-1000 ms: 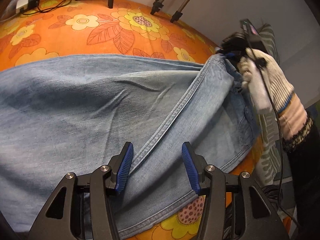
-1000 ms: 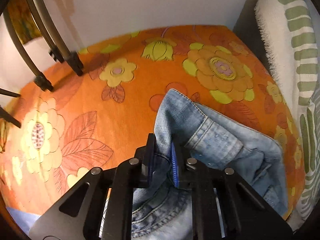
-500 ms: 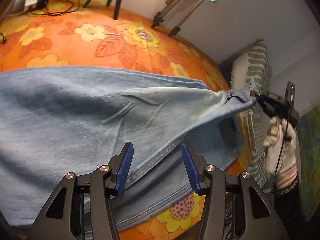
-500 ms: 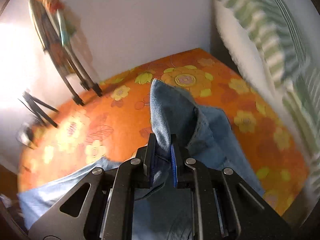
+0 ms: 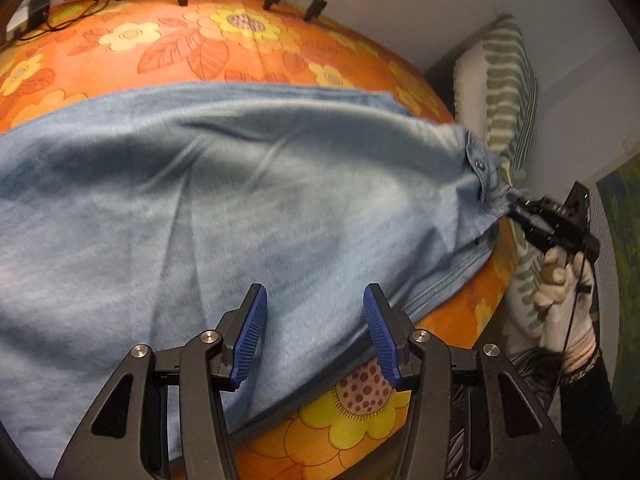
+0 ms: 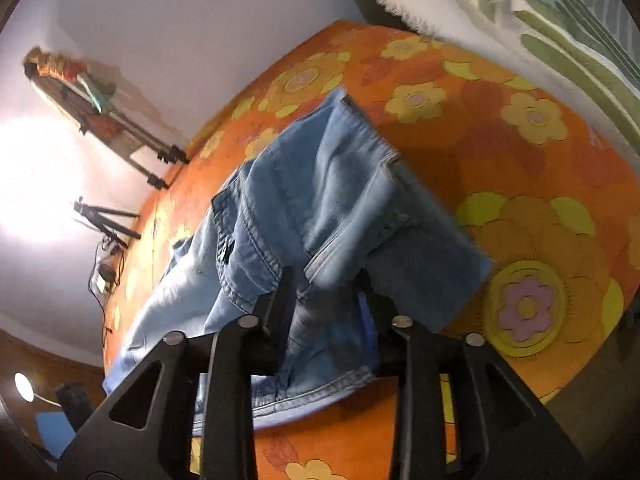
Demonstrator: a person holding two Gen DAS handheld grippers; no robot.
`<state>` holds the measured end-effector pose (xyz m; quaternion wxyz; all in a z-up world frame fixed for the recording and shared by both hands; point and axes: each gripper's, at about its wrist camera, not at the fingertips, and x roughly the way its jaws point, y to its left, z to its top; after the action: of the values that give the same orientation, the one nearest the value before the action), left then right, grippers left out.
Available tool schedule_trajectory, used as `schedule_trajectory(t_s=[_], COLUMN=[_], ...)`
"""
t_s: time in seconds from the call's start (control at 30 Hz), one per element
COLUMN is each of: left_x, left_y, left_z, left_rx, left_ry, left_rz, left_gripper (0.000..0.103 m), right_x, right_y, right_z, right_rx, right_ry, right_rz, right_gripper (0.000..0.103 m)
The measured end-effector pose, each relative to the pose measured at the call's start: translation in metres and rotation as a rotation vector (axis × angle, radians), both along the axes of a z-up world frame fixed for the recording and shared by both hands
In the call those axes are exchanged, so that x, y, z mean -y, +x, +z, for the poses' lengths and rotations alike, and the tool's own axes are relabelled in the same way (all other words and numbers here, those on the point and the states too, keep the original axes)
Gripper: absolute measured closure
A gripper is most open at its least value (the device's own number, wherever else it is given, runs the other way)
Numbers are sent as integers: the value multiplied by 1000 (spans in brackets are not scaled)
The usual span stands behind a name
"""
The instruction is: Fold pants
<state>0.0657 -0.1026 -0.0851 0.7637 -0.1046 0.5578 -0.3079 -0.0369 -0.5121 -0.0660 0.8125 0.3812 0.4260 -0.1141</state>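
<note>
Light blue jeans (image 5: 240, 208) lie spread across an orange flowered cover (image 5: 240, 40). My left gripper (image 5: 312, 332) is open and empty, its blue pads just above the jeans near the front edge. My right gripper (image 6: 324, 300) has its jaws partly apart with the jeans' waistband (image 6: 320, 208) between them; in the left wrist view the right gripper (image 5: 516, 200) holds the waist end lifted off the cover at the right, by the button (image 5: 479, 165).
A white and green striped pillow (image 5: 508, 92) stands at the right end. Tripod legs (image 5: 308, 0) and cables (image 5: 60, 0) sit at the far edge by the wall. A painting (image 5: 624, 232) hangs at the far right.
My right gripper has pulled the waist end up and across to the right, turning the jeans over so the seam side no longer shows. Its jaws have widened. The left gripper stays open.
</note>
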Motion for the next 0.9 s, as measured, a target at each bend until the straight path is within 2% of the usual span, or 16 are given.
schedule_trajectory(t_s=[0.07,0.17,0.33,0.4,0.47,0.57,0.63,0.8,0.83,0.9], left_x=[2,9,36,50,65,82,91,90,87,83], left_y=[-5,-10,-29,-35,-40,-49,-54,-58,-59,-58], left_z=[2,5,17,20,21,19,14,11,11,11], left_rx=[20,53,187,235,287,387,451,489,497,499], left_ry=[16,37,124,154,201,304,380,411,414,412], left_rz=[-16,-59,-195,-241,-291,-347,-381,-397,-395,-381], left_gripper=[54,54,54,54,54,54,54,55,56,66], right_x=[10,25,28,26,23,22,26,42,45,48], right_y=[-6,-11,2,7,12,12,9,-2,-4,-5], right_z=[4,6,-6,-15,-22,-27,-25,-12,-8,-3], right_rx=[28,46,-46,-78,-105,-125,-115,-77,-68,-61], right_ry=[10,36,4,-8,-22,-31,-21,22,31,25], right_rz=[-20,-53,-65,-58,-43,-37,-42,-75,-82,-85], right_gripper=[43,43,43,49,68,87,92,96,97,97])
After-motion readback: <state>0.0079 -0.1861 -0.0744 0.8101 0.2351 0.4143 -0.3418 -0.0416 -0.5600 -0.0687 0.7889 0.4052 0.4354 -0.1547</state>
